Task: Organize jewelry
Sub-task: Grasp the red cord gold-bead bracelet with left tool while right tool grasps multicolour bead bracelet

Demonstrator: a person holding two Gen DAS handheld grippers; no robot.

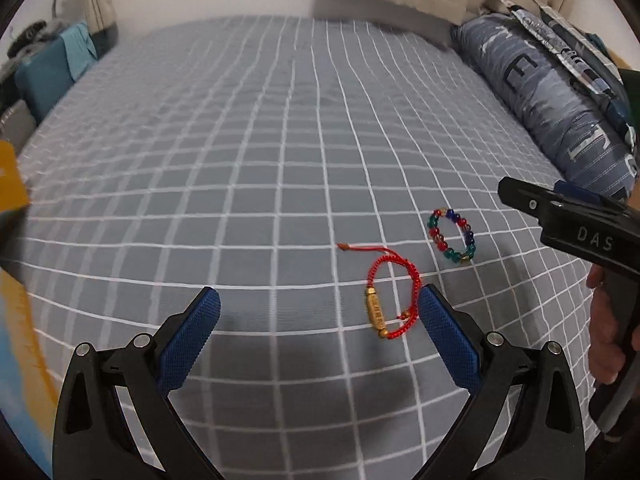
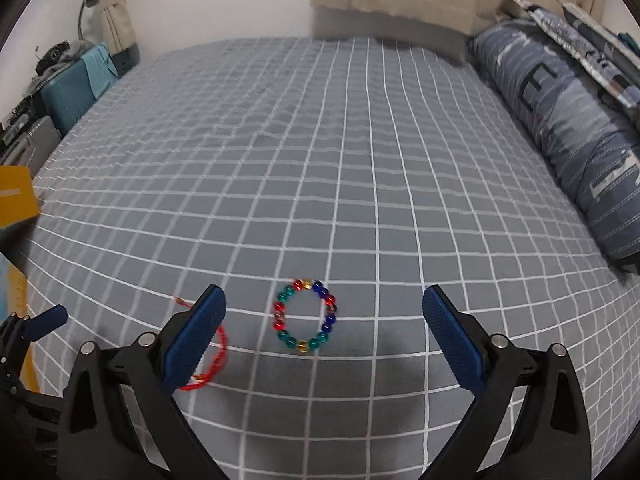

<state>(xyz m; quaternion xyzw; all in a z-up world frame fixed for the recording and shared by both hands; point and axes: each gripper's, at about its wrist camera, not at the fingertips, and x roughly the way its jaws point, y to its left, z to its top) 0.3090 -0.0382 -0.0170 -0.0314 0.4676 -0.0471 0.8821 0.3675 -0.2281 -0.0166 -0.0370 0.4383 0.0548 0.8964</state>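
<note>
Lying loose on the checked bed point(image 2: 320, 160), the beaded bracelet point(image 2: 306, 315) and red cord bracelet point(image 1: 390, 300) look unsorted, so the task seems barely begun. Left gripper point(image 1: 318, 314) and right gripper point(image 2: 324, 312) both hang spread and empty. Open bedspread stretches ahead; a rolled quilt point(image 2: 560, 120) borders the right.

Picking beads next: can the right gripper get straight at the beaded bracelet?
Probably yes. The right gripper is open, and the beaded bracelet lies flat on the bedsheet ahead between its fingers, nothing covering it; the red cord bracelet sits aside.
</note>
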